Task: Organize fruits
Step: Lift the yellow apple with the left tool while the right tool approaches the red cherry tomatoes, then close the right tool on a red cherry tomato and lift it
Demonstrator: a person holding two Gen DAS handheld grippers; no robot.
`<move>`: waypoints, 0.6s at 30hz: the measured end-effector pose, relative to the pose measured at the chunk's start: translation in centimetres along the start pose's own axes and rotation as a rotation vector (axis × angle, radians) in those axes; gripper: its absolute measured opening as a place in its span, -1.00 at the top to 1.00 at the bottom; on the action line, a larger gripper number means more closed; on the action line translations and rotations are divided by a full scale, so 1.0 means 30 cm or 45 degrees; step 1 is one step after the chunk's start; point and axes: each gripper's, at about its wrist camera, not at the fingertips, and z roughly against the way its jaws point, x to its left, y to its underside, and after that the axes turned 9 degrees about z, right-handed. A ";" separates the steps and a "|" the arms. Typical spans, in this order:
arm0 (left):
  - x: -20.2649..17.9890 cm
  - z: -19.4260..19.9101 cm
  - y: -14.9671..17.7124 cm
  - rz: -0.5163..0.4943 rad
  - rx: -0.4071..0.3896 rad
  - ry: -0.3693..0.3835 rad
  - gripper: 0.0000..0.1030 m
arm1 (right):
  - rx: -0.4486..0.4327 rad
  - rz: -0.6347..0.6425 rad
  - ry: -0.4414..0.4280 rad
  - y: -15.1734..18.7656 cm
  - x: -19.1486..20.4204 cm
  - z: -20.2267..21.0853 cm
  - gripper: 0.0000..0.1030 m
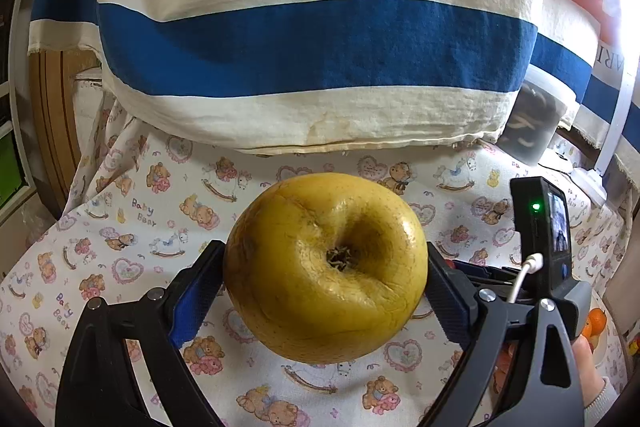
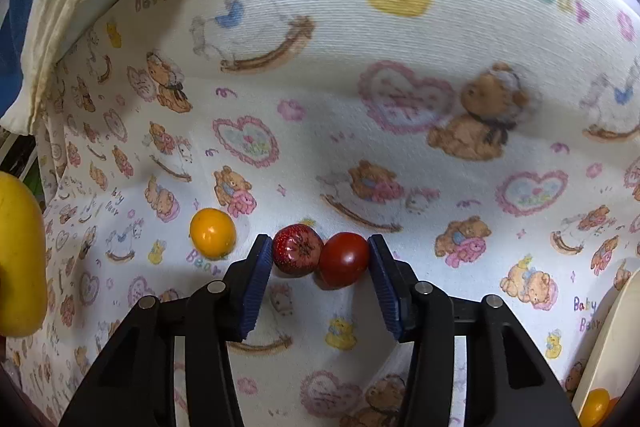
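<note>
A large yellow fruit (image 1: 326,267) with a dimpled top hangs above the bear-print cloth (image 1: 120,247), and my left gripper (image 1: 324,251) is shut on its two sides. In the right wrist view a strawberry (image 2: 298,250) and a red tomato (image 2: 343,259) lie side by side on the cloth. My right gripper (image 2: 319,241) is down around the pair, one blue pad against the strawberry and the other against the tomato. A small orange fruit (image 2: 212,233) lies just left of it. The big yellow fruit (image 2: 20,259) shows at that view's left edge.
A cream, blue and orange striped cloth (image 1: 320,47) printed PARIS covers a bulk behind the table. A dark lidded container (image 1: 532,123) stands at back right. A cream plate (image 2: 612,339) with orange fruits (image 2: 596,405) sits at the lower right. A hand (image 1: 588,367) holds the right gripper's body.
</note>
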 end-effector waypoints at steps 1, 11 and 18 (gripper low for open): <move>-0.001 -0.001 0.000 -0.003 0.002 0.001 -0.79 | -0.002 -0.009 0.000 0.003 -0.008 0.007 0.04; -0.013 0.019 0.002 -0.012 -0.012 0.016 -0.79 | -0.006 0.025 0.005 0.025 -0.022 0.117 0.30; -0.006 0.020 0.000 0.006 -0.007 0.011 -0.79 | 0.003 -0.037 -0.005 0.025 -0.042 0.083 0.44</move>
